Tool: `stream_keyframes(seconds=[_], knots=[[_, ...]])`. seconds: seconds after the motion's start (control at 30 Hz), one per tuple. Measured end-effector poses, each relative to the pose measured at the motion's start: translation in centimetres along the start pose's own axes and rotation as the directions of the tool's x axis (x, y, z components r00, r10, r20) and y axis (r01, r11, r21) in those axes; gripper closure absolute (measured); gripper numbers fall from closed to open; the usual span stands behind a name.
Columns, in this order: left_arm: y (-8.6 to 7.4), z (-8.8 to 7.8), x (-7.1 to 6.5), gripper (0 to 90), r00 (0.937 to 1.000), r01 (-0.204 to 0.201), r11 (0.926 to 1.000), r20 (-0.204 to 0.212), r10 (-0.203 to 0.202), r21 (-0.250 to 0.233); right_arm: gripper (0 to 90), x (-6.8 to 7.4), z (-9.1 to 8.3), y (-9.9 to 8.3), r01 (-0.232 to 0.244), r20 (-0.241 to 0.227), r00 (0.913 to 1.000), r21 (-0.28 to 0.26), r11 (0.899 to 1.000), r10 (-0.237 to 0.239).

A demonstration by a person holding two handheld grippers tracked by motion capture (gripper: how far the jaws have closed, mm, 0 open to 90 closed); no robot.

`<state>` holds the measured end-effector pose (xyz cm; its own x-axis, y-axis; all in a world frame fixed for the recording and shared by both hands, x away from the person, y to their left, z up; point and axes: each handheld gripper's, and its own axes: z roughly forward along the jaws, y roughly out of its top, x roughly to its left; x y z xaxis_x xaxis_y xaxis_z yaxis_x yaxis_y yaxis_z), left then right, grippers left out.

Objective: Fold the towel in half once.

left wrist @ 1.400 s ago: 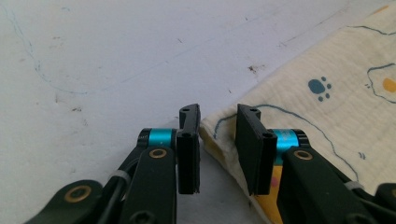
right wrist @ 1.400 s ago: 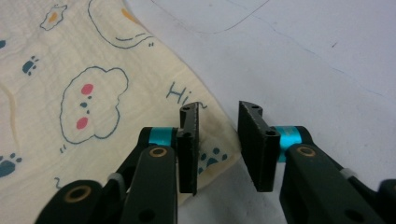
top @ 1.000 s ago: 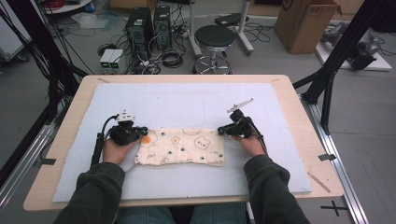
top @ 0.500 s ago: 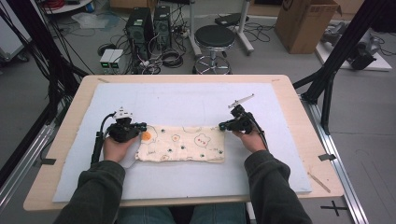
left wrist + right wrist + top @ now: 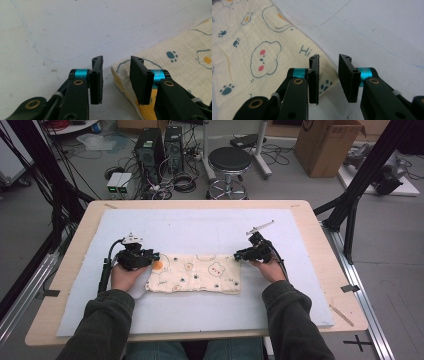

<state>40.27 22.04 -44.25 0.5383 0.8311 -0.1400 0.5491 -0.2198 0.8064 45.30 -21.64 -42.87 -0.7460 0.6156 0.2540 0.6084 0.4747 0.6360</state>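
Note:
A cream cloth (image 5: pixel 197 274) printed with bears and paw marks lies folded flat on the white mat (image 5: pixel 200 227) at mid-table. My left gripper (image 5: pixel 154 257) rests at the cloth's far left corner, and its jaws have just been opening. In the left gripper view the left gripper (image 5: pixel 116 75) stands open, with the cloth's corner (image 5: pixel 180 65) lying loose under the right-hand jaw. My right gripper (image 5: pixel 238 256) sits at the cloth's far right corner and has also just been opening. The right gripper (image 5: pixel 328 75) stands open above the cloth's corner (image 5: pixel 249 50), pads not pressing it.
The mat covers most of a wooden table (image 5: pixel 320 235). A thin wooden stick (image 5: pixel 341 314) lies near the table's front right edge. Beyond the far edge stand a stool (image 5: pixel 230 162), computer towers (image 5: pixel 160 145) and a cardboard box (image 5: pixel 327 145). Black frame poles rise at both sides.
Both grippers' jaws have parted at the cloth's far corners and the cloth lies flat. An orange print has come into sight at its left end. The hands have hardly moved.

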Motion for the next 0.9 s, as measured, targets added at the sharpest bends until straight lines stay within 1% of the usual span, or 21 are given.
stream_keyframes(seconds=[0.1,0.13,0.2,0.23,0.27,0.3,0.37,0.47,0.53,0.63,0.67,0.7,0.77,0.83,0.9], knots=[[-0.01,0.25,-0.07,63.9,0.9999,-0.007,0.9999,0.010,0.007,0.009,68.8,-0.01,0.19,-0.06,-0.001,-0.007,1.0000,0.018,1.000,0.001],[-0.03,0.37,-0.11,64.5,0.9999,-0.007,1.0000,0.015,0.007,0.004,68.4,0.11,0.26,-0.04,0.006,-0.010,0.9999,0.022,1.000,-0.005],[-0.03,0.53,-0.10,65.4,0.9998,-0.016,0.9997,0.015,0.016,0.017,68.3,0.32,0.43,0.01,0.015,-0.009,0.9998,0.034,0.999,-0.015],[-0.10,0.66,-0.12,66.0,0.9998,-0.013,0.9998,0.017,0.012,0.018,68.3,0.40,0.54,0.03,0.017,-0.011,0.9998,0.039,0.999,-0.016],[-0.14,0.73,-0.12,67.7,0.9996,-0.020,0.9994,0.019,0.020,0.027,69.0,0.47,0.64,0.06,0.025,-0.004,0.9997,0.043,0.999,-0.024],[-0.18,0.81,-0.22,68.7,0.9997,-0.017,0.9995,0.017,0.016,0.026,70.2,0.60,0.63,0.08,0.020,0.002,0.9998,0.048,0.999,-0.020],[-0.15,0.79,-0.20,73.1,0.9997,-0.018,0.9995,0.018,0.017,0.025,73.1,0.61,0.64,0.12,0.033,0.010,0.9994,0.051,0.998,-0.034],[-0.16,0.75,-0.19,74.6,0.9996,-0.020,0.9994,0.019,0.020,0.029,73.8,0.59,0.64,0.11,0.026,0.012,0.9996,0.049,0.998,-0.027],[-0.10,0.63,-0.23,76.9,0.9995,-0.029,0.9991,0.016,0.028,0.030,75.5,0.62,0.66,0.12,0.037,0.019,0.9991,0.048,0.998,-0.038],[-0.06,0.51,-0.36,80.8,0.9989,-0.043,0.9986,0.022,0.043,0.030,76.6,0.73,0.66,0.16,0.036,0.024,0.9990,0.055,0.998,-0.037],[-0.06,0.49,-0.40,82.3,0.9987,-0.046,0.9985,0.023,0.046,0.028,77.6,0.71,0.71,0.16,0.045,0.026,0.9986,0.050,0.998,-0.046],[-0.03,0.47,-0.44,83.7,0.9983,-0.054,0.9980,0.023,0.054,0.033,78.3,0.78,0.71,0.17,0.040,0.029,0.9987,0.052,0.998,-0.042],[-0.04,0.45,-0.47,84.9,0.9979,-0.061,0.9975,0.024,0.061,0.036,81.2,0.84,0.73,0.21,0.050,0.031,0.9982,0.056,0.997,-0.052],[-0.01,0.43,-0.50,85.6,0.9973,-0.070,0.9967,0.024,0.069,0.041,81.8,0.93,0.78,0.23,0.043,0.030,0.9985,0.057,0.997,-0.045],[-0.03,0.44,-0.46,86.1,0.9976,-0.066,0.9971,0.024,0.065,0.038,82.7,0.76,0.79,0.22,0.053,0.023,0.9983,0.054,0.997,-0.054]])
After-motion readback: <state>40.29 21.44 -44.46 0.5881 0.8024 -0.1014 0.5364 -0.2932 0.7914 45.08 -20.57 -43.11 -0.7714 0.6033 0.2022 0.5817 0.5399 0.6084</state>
